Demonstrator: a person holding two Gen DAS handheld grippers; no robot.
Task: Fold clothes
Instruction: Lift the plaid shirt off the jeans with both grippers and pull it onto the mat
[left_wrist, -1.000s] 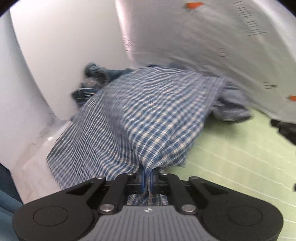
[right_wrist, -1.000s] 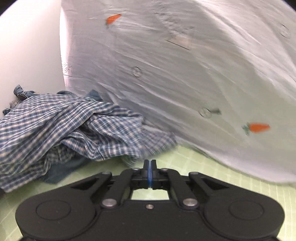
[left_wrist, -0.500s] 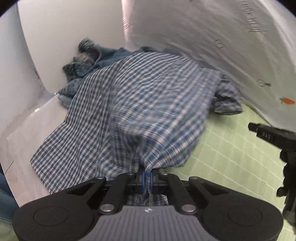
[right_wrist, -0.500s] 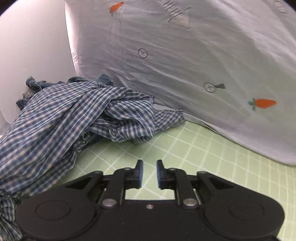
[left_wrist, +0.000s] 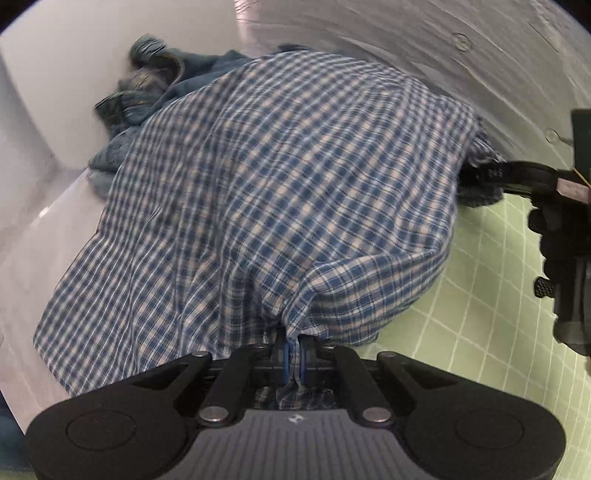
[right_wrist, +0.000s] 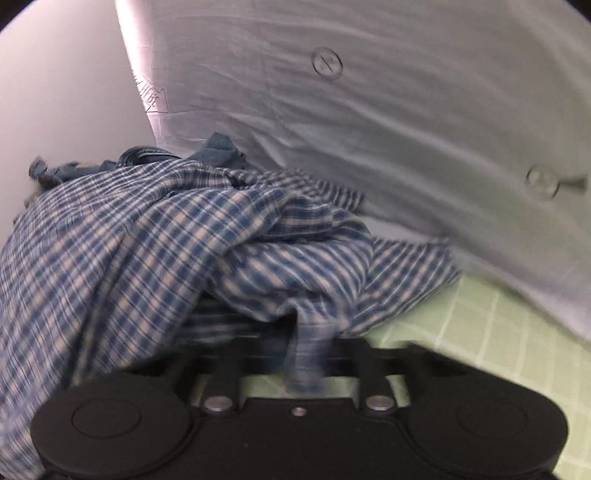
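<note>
left gripper (left_wrist: 293, 354) stays clamped on blue-and-white checked cotton shirt (left_wrist: 280, 192) | right gripper (right_wrist: 304, 354), spread half a second ago, now reaches its bunched edge, grip blurred, cannot tell | two-point hold likely next, for spreading

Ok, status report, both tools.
Left tool shut on plaid shirt. Right tool at shirt fold, blurred, grip unclear. Denim pile behind.

Two grippers: the left gripper (left_wrist: 293, 354) and the right gripper (right_wrist: 304, 354). One checked shirt (left_wrist: 280, 192) spreads ahead of both. One heap of denim clothes (left_wrist: 147, 92) lies beyond the shirt, ahead and to the left; how many pieces it holds cannot be told. One pale printed sheet (right_wrist: 406, 129) hangs ahead. One green gridded mat (left_wrist: 480, 314) lies below to the right.
</note>
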